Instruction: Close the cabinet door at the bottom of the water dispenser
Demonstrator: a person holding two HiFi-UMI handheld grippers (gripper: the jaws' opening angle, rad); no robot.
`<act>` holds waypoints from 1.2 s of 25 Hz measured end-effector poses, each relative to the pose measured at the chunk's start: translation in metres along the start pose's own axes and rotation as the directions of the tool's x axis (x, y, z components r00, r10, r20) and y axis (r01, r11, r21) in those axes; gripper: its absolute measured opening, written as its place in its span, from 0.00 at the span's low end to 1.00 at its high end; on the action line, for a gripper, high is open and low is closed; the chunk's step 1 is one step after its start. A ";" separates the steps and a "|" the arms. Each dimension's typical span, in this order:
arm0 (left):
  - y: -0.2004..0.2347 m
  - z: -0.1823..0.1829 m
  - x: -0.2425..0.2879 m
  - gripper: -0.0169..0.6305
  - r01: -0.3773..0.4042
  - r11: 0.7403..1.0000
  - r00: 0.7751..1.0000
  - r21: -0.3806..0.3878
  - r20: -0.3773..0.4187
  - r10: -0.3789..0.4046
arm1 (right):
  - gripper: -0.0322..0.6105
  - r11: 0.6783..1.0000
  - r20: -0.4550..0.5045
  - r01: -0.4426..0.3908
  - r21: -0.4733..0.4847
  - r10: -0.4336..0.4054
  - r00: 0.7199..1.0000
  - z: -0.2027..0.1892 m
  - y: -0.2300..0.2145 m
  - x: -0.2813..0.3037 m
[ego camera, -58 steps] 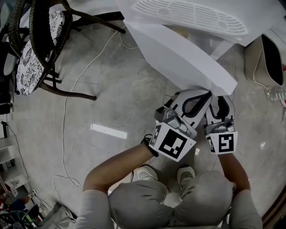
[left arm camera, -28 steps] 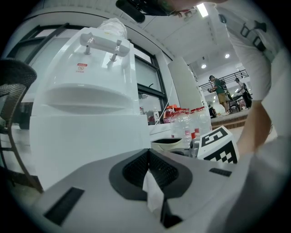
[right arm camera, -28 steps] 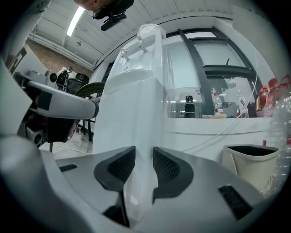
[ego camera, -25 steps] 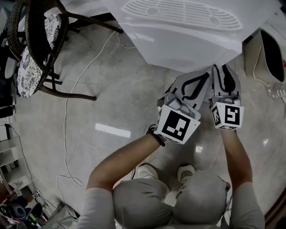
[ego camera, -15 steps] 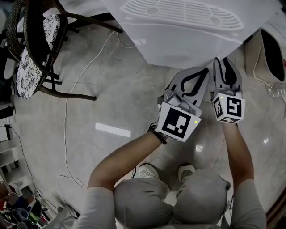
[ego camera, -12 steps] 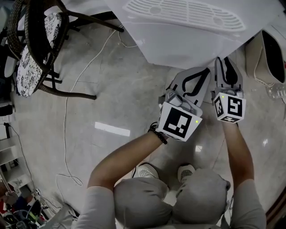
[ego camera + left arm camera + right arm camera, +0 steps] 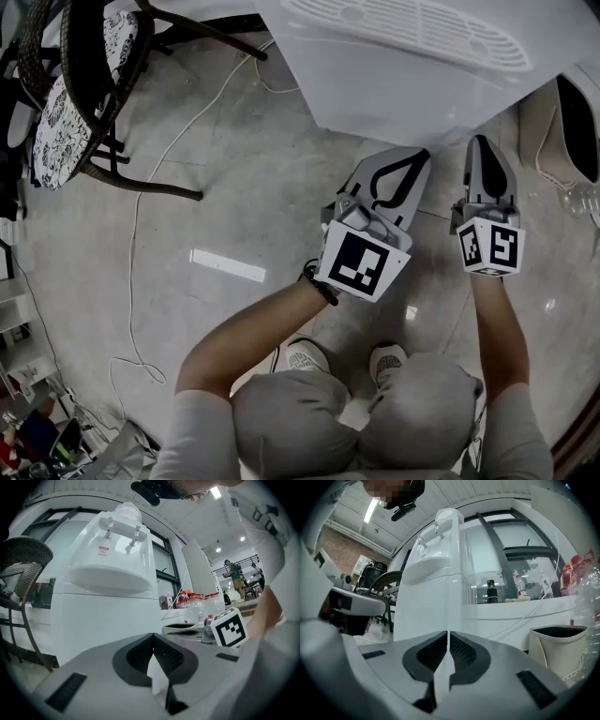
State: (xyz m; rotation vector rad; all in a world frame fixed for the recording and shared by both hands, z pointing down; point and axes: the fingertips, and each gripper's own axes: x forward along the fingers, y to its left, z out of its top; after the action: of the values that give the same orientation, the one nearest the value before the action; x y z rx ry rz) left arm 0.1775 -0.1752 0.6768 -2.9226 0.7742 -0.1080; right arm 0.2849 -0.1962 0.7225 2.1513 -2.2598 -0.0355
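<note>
Pale stone floor (image 7: 234,178) runs under everything, with a wicker chair (image 7: 70,94) far left and a thin cable (image 7: 139,225) trailing past it.

Next along, at the top of the head view, stands the water dispenser (image 7: 412,56). A couple of seconds ago its cabinet door (image 7: 403,117) swung out toward me as a slanted white panel. Now that panel is gone from the floor space and the front reads as one flat white face, which the left gripper view also shows (image 7: 103,620). I judge the door shut, so the job is as good as done. Whether the catch has truly taken I cannot tell from here.

Below the dispenser's edge my left tongs (image 7: 424,154) point level at the cabinet. Their jaws are pressed together on nothing, just as they were a second ago. They have come back off the door, and their own view shows the dispenser standing clear ahead of the tips (image 7: 153,637).

Just beside them, my right tongs (image 7: 483,142) were wide a second ago. Their jaws are now closing, all but together, with nothing between them (image 7: 447,633). They too are clear of the white front (image 7: 426,616). I take that closing as me letting go of the work, not reaching for more.

Far right sit a pale bin (image 7: 539,131) and some clear bottles (image 7: 577,199), well away from the door.
</note>
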 end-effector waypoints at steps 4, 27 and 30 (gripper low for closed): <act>0.008 0.003 -0.022 0.04 0.007 0.999 1.000 0.038 0.001 -0.008 | 0.08 0.999 0.000 -0.039 0.030 0.039 0.999 0.015 0.014 -0.021; 0.111 0.413 -0.246 0.04 -0.397 0.917 0.915 0.042 -0.056 0.398 | 0.08 0.999 -0.064 -0.031 -0.034 0.029 0.998 0.475 0.039 -0.139; 0.113 0.508 -0.277 0.04 -0.440 0.898 0.892 0.010 -0.109 0.438 | 0.08 0.996 -0.079 -0.057 -0.067 0.052 0.996 0.583 0.043 -0.150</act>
State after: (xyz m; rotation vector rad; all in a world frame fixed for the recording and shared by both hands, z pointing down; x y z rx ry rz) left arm -0.0675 -0.0875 0.1482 -2.6875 1.4356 -0.2198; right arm 0.2311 -0.0429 0.1414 2.0202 -2.2390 -0.0292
